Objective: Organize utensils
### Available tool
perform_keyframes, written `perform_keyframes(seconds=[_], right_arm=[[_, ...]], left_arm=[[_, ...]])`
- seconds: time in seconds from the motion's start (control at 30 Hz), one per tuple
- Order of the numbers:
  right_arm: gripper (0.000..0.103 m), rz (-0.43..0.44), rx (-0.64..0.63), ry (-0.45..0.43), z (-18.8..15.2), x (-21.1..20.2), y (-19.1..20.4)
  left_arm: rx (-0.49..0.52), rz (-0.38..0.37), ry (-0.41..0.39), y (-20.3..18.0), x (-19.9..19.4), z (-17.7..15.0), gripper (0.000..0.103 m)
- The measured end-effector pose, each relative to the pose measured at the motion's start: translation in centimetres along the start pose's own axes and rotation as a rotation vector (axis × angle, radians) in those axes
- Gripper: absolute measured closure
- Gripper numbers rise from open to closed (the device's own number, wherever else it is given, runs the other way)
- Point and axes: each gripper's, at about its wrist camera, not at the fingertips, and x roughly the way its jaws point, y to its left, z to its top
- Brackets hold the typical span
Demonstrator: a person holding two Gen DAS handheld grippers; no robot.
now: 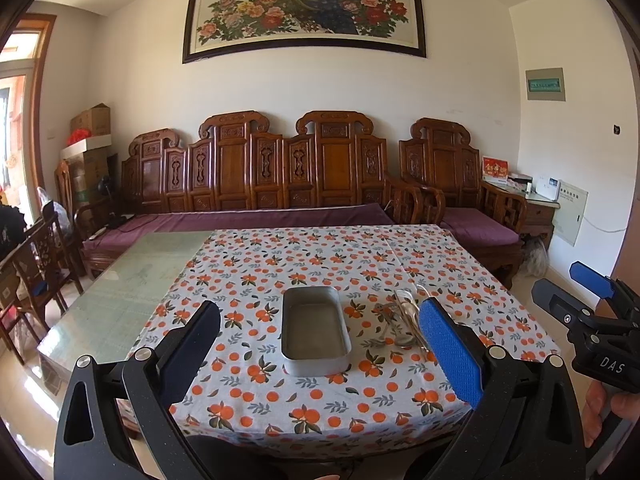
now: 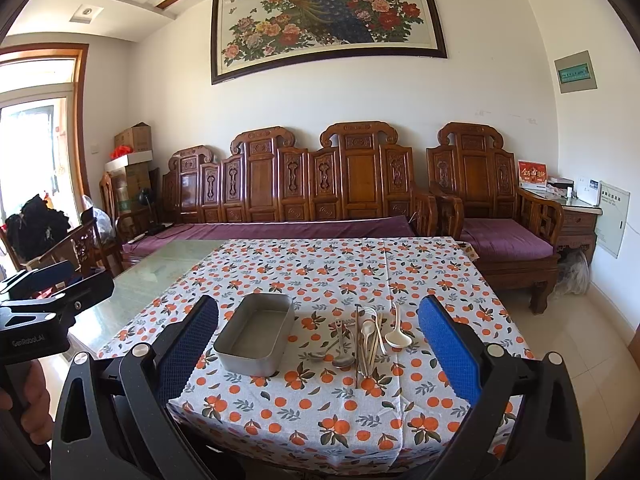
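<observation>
Metal tray [image 2: 256, 330] sits empty on the desk [image 2: 420, 280], utensils [image 2: 366, 338] lie unsorted beside it, both claws spread apart, holding nothing.

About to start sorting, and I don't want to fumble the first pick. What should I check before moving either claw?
1. Metal tray empty and upright: ok.
2. Utensils lie right of the tray on the tablecloth: ok.
3. Right claw open, holding nothing: ok.
4. Left claw open, holding nothing: ok.
5. Utensils separated for a single pick: not ok, they overlap in a pile.
6. White soup spoon free at the pile's right edge: ok.
</observation>
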Motion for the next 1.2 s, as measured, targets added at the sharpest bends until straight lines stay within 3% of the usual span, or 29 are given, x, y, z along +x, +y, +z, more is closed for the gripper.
perform_keyframes(seconds=[1.2], right_arm=[[0.003, 0.0, 0.001, -0.006, 0.9, -0.7, 0.4]], left_arm=[[0.005, -0.006, -0.012, -0.4, -0.7, 0.9, 0.007]])
